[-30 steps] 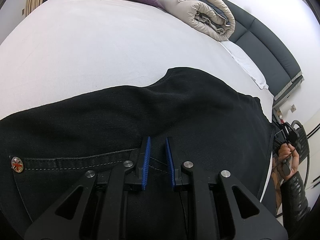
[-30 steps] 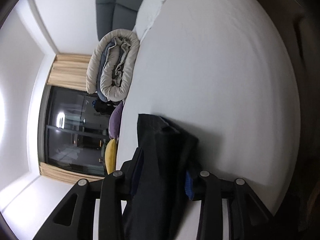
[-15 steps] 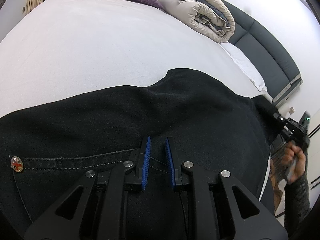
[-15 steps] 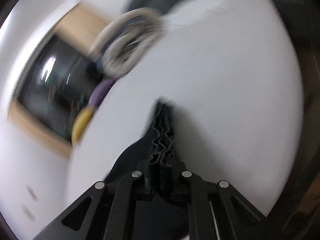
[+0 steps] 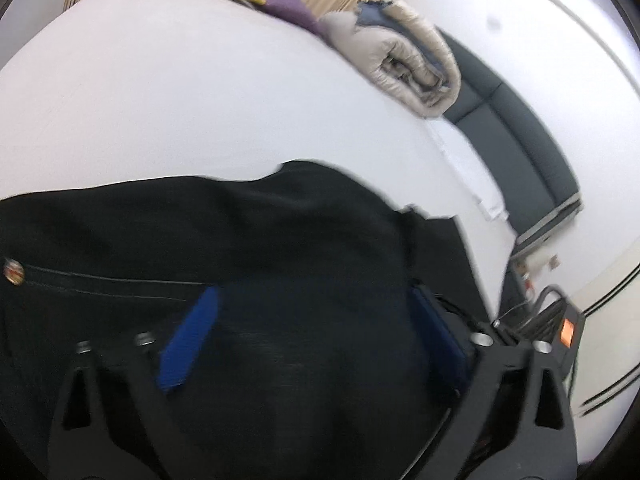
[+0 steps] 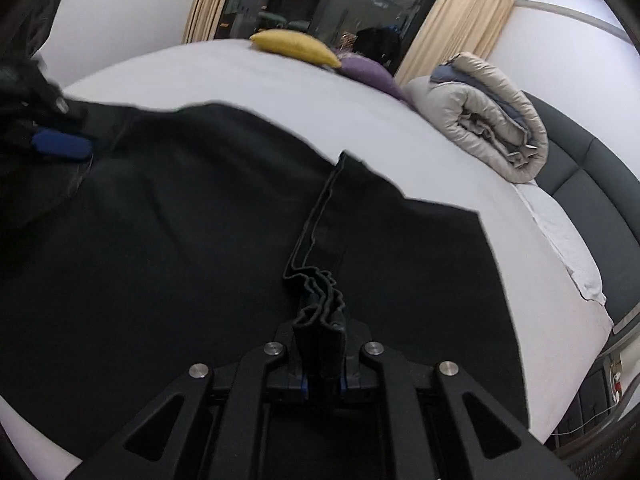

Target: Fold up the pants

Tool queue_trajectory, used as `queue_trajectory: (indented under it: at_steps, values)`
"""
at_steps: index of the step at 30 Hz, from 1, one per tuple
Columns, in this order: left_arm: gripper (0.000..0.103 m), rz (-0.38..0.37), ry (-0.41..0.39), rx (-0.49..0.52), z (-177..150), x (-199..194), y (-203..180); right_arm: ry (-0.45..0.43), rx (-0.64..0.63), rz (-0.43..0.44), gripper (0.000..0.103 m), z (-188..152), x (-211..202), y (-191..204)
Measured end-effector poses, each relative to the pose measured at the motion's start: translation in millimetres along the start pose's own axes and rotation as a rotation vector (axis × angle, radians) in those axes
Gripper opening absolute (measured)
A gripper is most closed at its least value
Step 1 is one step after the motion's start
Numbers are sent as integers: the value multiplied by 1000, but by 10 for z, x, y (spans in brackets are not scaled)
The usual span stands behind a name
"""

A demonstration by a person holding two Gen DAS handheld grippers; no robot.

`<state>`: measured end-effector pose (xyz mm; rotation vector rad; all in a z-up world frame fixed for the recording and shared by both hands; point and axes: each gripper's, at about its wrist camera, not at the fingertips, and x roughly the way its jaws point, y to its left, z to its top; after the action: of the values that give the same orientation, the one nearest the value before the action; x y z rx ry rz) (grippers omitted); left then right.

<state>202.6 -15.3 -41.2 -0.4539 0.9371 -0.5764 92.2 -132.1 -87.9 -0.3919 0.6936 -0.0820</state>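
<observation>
Black pants (image 6: 180,248) lie spread on the white bed (image 6: 248,76), and we hold one end.

Our right gripper (image 6: 322,354) pinches a bunched-up hem (image 6: 320,304) tight between its jaws. We think that hold is there so we can carry this end across the pants and make a fold. Our left gripper (image 5: 316,344) is opening wide over the waist end, near a seam and a small round button (image 5: 12,270). Nothing is pinched in it; the cloth just lies under it. We think it is letting go so the pants stay flat. We can see no words or labels; the button's picture is too small to read.
</observation>
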Motion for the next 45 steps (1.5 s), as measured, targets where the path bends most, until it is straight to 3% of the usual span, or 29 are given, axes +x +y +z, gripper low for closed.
queue_trajectory:
  at_steps: [2,4,10,11,13,15,18,29,32,34,36,38,40,42,45]
  values:
    - [99,-92,44,-53,32,103,-120,-69,-14,-17,11,40,-166,-5]
    - [99,-138,80,-72,57,212,-221,-105,-22,-17,11,84,-298,37]
    - [98,-158,154,-115,111,411,-305,-178,-31,55,11,216,-668,216]
    - [93,-156,162,-121,108,425,-303,-183,-41,68,11,224,-697,280]
    - [70,-153,189,-117,113,443,-291,-194,-71,91,11,256,-755,424]
    - [29,-137,210,-111,124,451,-266,-199,-101,112,11,276,-801,593]
    - [13,-121,195,-106,125,407,-166,-215,-142,134,11,313,-835,721]
    - [11,-21,172,-55,64,130,152,-192,-217,171,11,352,-806,939]
    - [11,17,202,-35,27,269,205,-154,-235,190,11,333,-648,992]
    - [11,10,201,-35,18,277,228,-74,-250,217,12,217,-481,1106]
    - [14,29,196,-27,39,227,229,-79,-213,222,14,198,-413,1029]
    - [19,88,169,0,73,104,203,-63,-174,242,24,213,-409,958]
    - [19,166,129,33,75,-16,156,-49,-143,268,52,235,-408,859]
    - [19,200,97,82,62,-133,52,-40,-94,360,72,226,-469,676]
    - [19,251,65,198,7,-208,-219,-19,1,506,71,182,-580,352]
